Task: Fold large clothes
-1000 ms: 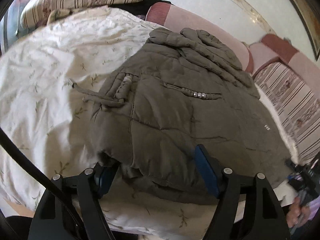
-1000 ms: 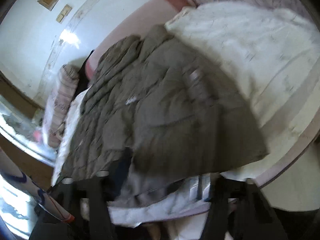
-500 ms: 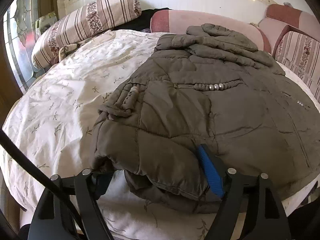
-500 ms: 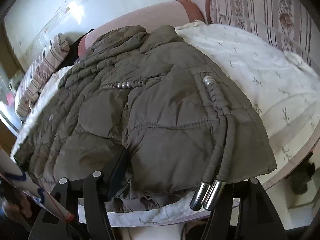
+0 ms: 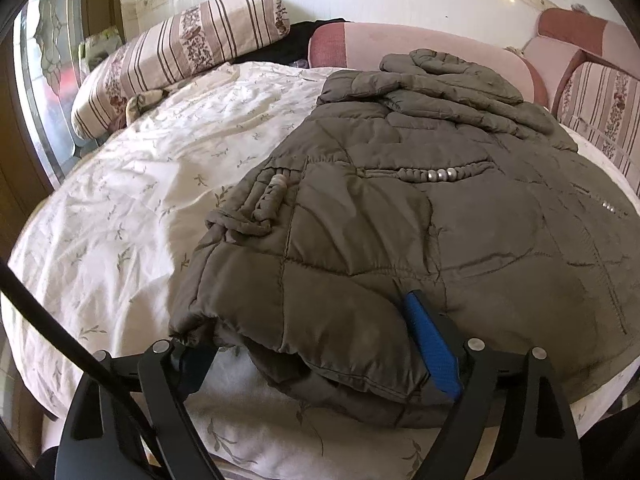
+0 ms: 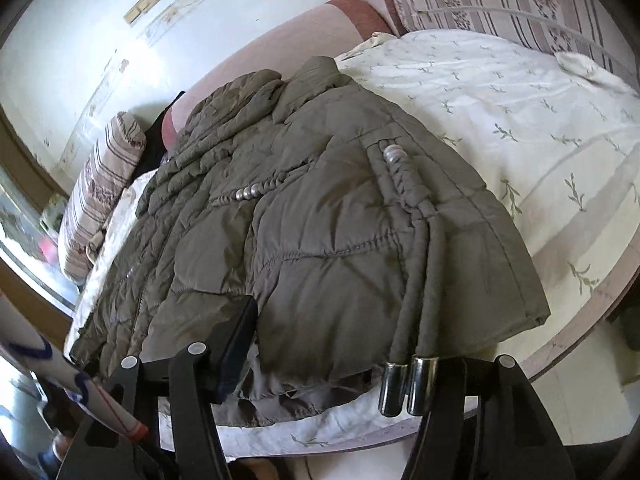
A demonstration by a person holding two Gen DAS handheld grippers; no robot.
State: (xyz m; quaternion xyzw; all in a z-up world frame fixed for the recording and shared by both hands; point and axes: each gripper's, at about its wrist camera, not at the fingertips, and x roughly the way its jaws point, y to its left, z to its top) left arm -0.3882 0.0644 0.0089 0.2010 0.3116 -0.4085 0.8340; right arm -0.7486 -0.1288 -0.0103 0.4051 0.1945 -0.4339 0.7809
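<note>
An olive quilted jacket [image 5: 400, 220] lies spread on the bed's white floral sheet [image 5: 132, 208], its hem toward me. My left gripper [image 5: 308, 332] straddles the hem's left corner. Its jaws are opening, with the blue pad [image 5: 432, 352] alongside the padding and the other finger just off the corner. In the right wrist view the jacket [image 6: 320, 220] fills the middle. My right gripper [image 6: 352, 336] stands open around the hem's right part, with fabric bunched between its fingers. Two drawstring cords with metal tips [image 6: 408, 384] hang over the hem and hide the right finger's tip.
Striped bolster pillows [image 5: 176, 56] and pink cushions [image 5: 420, 48] line the far side of the bed. A window [image 5: 44, 80] is at the left. The bed's rounded edge [image 6: 580, 320] drops off at the right. A white rod with red and blue marks [image 6: 80, 392] crosses the lower left.
Both views have rolled level. The left jaws have spread wider around the hem. The right jaws have widened too, and the metal-tipped cords now hang at the near edge.
</note>
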